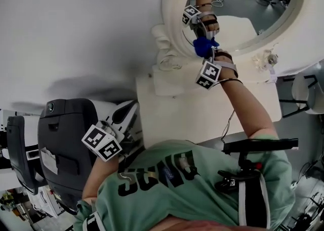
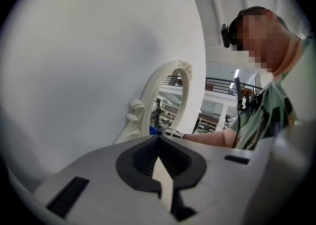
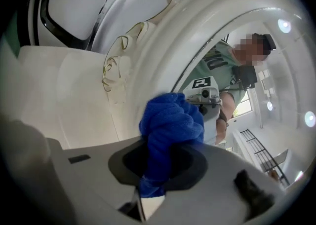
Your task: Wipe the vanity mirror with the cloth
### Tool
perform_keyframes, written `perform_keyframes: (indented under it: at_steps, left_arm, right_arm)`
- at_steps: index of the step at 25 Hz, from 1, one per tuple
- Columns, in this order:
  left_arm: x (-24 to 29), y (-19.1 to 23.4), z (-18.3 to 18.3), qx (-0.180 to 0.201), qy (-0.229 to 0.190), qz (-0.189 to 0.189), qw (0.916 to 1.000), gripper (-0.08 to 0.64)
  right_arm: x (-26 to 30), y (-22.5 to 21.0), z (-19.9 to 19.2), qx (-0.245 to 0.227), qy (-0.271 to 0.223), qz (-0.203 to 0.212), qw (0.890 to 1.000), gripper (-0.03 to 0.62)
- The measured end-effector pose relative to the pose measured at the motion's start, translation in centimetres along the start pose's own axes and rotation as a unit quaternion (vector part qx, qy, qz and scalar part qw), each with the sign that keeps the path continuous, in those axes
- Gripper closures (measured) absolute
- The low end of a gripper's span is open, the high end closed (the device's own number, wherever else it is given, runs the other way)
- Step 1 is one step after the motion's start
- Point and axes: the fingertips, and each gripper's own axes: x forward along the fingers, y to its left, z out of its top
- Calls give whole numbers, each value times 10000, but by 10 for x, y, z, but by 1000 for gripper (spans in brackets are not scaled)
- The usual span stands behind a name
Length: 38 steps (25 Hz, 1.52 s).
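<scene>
In the head view, the right claw [image 1: 206, 55] reaches up to the vanity mirror [image 1: 174, 7], which stands on the white tabletop [image 1: 202, 116]. It presses the blue cloth [image 1: 203, 46] against the lower part of the glass, probably so the bunched fabric and not the hard jaws meets the surface. The left claw [image 1: 125, 118] hangs low beside the person's body, well apart from the mirror and seemingly kept out of the way.

In the left gripper view, the left claw [image 2: 159, 142] has its jaws together with nothing between them. The mirror [image 2: 170, 95] shows edge-on beyond it.

In the right gripper view, the right claw [image 3: 163, 167] is clamped on the cloth [image 3: 172, 120], whose wad bulges past the jaws at the mirror [image 3: 163, 46].

By count there are one mirror, one cloth and two claws.
</scene>
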Motion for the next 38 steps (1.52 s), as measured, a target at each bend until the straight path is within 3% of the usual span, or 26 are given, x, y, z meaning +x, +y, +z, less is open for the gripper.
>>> perform_keyframes:
  at_steps: [4, 7, 15, 20, 27, 30, 38]
  left_arm:
    - [-4, -8, 17, 130, -180, -105, 9997, 560]
    - [-11, -11, 32, 242, -402, -144, 9988, 560]
    - [-36, -9, 59, 330, -924, -142, 9951, 560]
    - [-48, 0, 65, 294, -1103, -79, 9934, 560]
    - [-52, 7, 63, 251, -1143, -56, 9931, 560]
    - [-51, 5, 62, 235, -1138, -69, 9932, 560]
    - [-35, -2, 48, 95, -884, -152, 9959, 560]
  right_arm:
    - [-13, -9, 1, 529, -36, 493, 9974, 518]
    - [-50, -60, 10, 995, -291, 360, 9940, 518]
    - [-213, -284, 47, 1691, -1202, -1198, 9709, 517]
    - [-278, -370, 66, 1978, -1533, -2103, 9451, 514]
    - [-280, -378, 71, 2058, -1778, -2707, 9235, 508]
    - [-280, -377, 73, 1973, -1858, -2821, 9203, 511]
    - [-250, -337, 77, 618, -1238, -3406, 9300, 520]
